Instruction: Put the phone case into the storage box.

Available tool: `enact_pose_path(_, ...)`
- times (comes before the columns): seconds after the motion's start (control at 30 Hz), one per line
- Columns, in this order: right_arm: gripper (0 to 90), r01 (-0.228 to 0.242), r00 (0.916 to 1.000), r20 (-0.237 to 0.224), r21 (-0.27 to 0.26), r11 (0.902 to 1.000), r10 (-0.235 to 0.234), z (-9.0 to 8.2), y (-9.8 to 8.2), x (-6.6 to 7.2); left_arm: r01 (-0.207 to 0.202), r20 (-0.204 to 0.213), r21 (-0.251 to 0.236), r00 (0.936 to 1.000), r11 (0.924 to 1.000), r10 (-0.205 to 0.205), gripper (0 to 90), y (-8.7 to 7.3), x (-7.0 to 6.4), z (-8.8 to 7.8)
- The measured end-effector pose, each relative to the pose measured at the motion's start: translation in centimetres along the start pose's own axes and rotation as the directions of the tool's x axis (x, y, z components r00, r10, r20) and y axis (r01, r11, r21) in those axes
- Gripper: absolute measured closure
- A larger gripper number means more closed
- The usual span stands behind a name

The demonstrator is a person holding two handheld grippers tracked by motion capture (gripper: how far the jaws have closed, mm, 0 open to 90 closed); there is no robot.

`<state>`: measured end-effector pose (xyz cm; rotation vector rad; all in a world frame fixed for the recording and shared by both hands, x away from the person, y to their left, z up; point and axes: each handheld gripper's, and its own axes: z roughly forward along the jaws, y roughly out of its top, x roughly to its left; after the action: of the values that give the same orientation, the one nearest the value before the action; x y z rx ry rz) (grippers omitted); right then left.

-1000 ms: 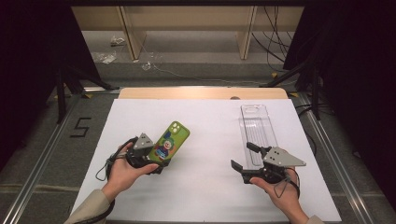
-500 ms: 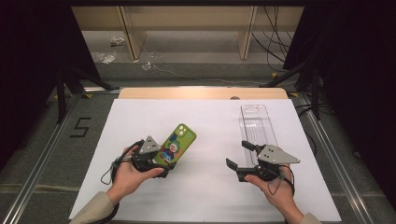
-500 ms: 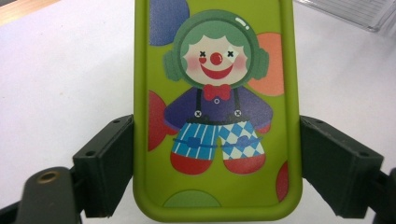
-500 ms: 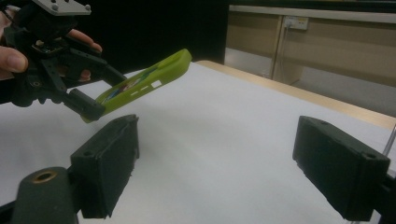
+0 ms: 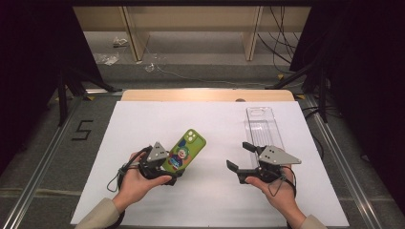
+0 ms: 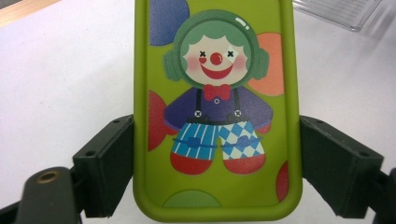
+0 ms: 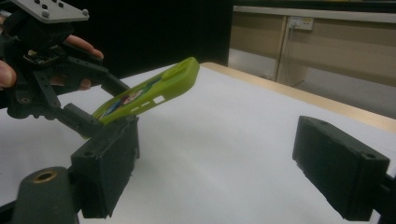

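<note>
A lime-green phone case (image 5: 185, 149) printed with a clown is gripped across its near end by my left gripper (image 5: 168, 168). In the left gripper view the case (image 6: 215, 93) sits between the two black jaws of my left gripper (image 6: 217, 163), and both pads press on its long edges. The right gripper view shows the case (image 7: 154, 91) tilted, its far end raised off the white sheet. My right gripper (image 5: 238, 155) hovers at the right, turned toward the case. That gripper (image 7: 215, 154) is open with nothing between its jaws.
A clear plastic case (image 5: 261, 126) lies flat on the white sheet (image 5: 215, 124) behind the right gripper. The wooden table edge (image 5: 205, 95) runs along the back. Dark floor and metal rails flank the sheet on both sides.
The left gripper and the green case have shifted slightly to the right and toward me. The right gripper has edged a little to the left. Both jaws stand as before.
</note>
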<state>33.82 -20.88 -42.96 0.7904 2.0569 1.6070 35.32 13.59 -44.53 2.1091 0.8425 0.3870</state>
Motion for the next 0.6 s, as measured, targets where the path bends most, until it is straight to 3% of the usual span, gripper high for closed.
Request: enact_pose_path(0.6,15.9,-0.011,0.9999,-0.004,0.009,0.9999,0.011,1.0,0.4,0.0,-0.023,0.021,-0.003,0.9995,0.9997,0.023,16.1,0.1,-1.4,0.6)
